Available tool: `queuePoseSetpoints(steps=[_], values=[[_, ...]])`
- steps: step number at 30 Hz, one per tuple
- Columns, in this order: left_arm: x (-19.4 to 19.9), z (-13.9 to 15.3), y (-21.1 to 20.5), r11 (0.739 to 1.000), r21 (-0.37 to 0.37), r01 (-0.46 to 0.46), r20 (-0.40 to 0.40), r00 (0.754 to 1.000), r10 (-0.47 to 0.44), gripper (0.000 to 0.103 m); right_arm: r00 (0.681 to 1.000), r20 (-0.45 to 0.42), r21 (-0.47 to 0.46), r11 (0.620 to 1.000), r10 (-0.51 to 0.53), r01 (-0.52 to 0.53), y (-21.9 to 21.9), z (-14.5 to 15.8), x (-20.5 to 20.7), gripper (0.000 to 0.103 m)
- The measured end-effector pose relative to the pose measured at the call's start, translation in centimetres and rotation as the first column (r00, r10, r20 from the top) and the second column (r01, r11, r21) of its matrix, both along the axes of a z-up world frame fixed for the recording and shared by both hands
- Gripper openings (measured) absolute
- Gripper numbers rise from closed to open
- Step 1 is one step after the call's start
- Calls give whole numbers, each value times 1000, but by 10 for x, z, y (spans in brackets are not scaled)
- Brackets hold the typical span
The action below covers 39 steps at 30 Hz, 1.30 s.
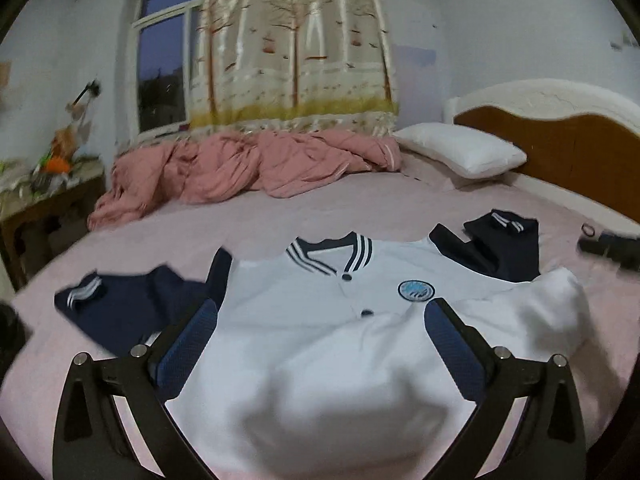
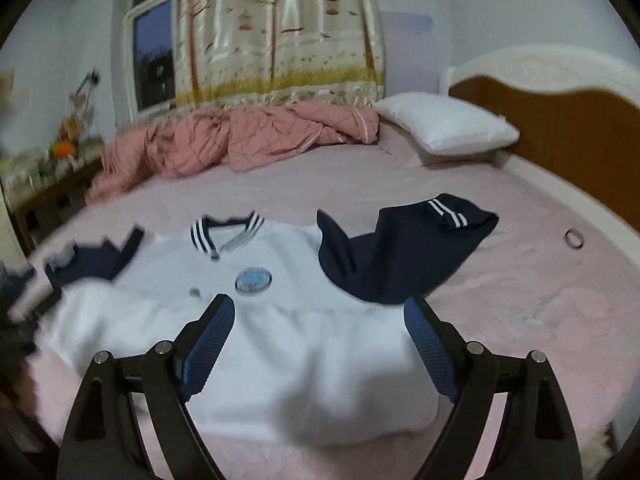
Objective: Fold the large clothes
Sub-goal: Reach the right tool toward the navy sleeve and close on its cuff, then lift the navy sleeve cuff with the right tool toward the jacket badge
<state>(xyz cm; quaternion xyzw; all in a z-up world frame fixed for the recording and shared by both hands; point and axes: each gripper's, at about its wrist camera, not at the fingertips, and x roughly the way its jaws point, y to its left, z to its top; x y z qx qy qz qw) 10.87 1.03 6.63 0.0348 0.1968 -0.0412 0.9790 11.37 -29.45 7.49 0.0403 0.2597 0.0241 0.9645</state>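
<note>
- Jacket (image 1: 320, 344) position: laid front-up on the pink bed sheet (image 1: 260, 224), collar toward the far side, hem nearest the cameras; white body, navy sleeves, striped collar (image 1: 330, 254), round chest badge (image 1: 416, 291).
- Left sleeve area: navy sleeve (image 1: 120, 304) lies spread flat on the sheet beside the body, striped cuff outward; cloth looks soft and limp; judged light, and likely to sag if lifted by one point.
- Left gripper (image 1: 320, 312): jaws spread wide, nothing between them; blue pads (image 1: 188, 344) hover above the lower body of the jacket; contact with the cloth cannot be confirmed.
- Centre panel: buttoned front, slightly puffed near the hem; judged thick knit, pliable, not slippery; low risk of damage; main risk is bunching or an uneven fold line.
- Right gripper (image 2: 320, 316): jaws spread wide, holding nothing; positioned over the hem region, right pad near the right sleeve.
- Right sleeve (image 2: 400, 256): navy, angled out and partly rumpled, cuff away from the body; recommended hold is at the cuff or the shoulder seam, pinching a single layer; carry it across the chest.
- Surroundings: pink quilt (image 1: 240, 168) and pillow (image 1: 460, 150) lie well apart at the far side; small ring-shaped object (image 2: 574, 239) rests on the sheet to the right.
</note>
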Motion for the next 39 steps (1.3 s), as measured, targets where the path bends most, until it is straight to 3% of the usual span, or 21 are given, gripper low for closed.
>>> queuePoseSetpoints(steps=[4,8,10,12,13,18,22,29,31,33,36,39], values=[[46,-2,-13,1000,1,0,-3,1000,0,103,996,4,98,991,-91,90,-48,13,32,88],[81,-9,-15,998,-62,3,19,1000,-2,103,991,-39,137,982,-126,130,-90,6,73,88],[98,-15,-18,997,-72,-11,-29,1000,9,103,987,-156,203,977,-31,63,-114,-17,112,83],[112,-23,-16,992,-125,-24,-62,998,16,103,968,-243,221,967,-70,126,-137,-45,145,68],[116,-28,-15,989,-144,-26,-64,998,17,103,957,-275,217,963,-94,157,-145,-58,158,68],[127,-63,-21,994,-61,-92,-59,994,88,103,906,-397,247,933,-149,262,-179,-115,211,63],[130,-88,-24,994,-46,-103,-118,988,97,103,889,-423,290,903,-178,318,-197,-145,233,68],[126,-88,-27,994,-35,-100,-93,991,96,103,913,-348,237,923,-211,303,-196,-145,266,71],[125,-88,-27,994,-44,-104,-94,991,100,103,914,-330,263,907,-236,329,-201,-142,269,55],[126,-89,-23,992,-57,-114,-104,989,108,103,899,-336,272,885,-281,378,-211,-147,275,13],[127,-90,-21,989,-59,-136,-121,984,128,103,922,-298,436,824,-247,362,-231,-149,263,8],[123,-89,-23,988,-47,-145,-96,986,140,103,968,-166,530,811,-187,247,-235,-132,243,8]])
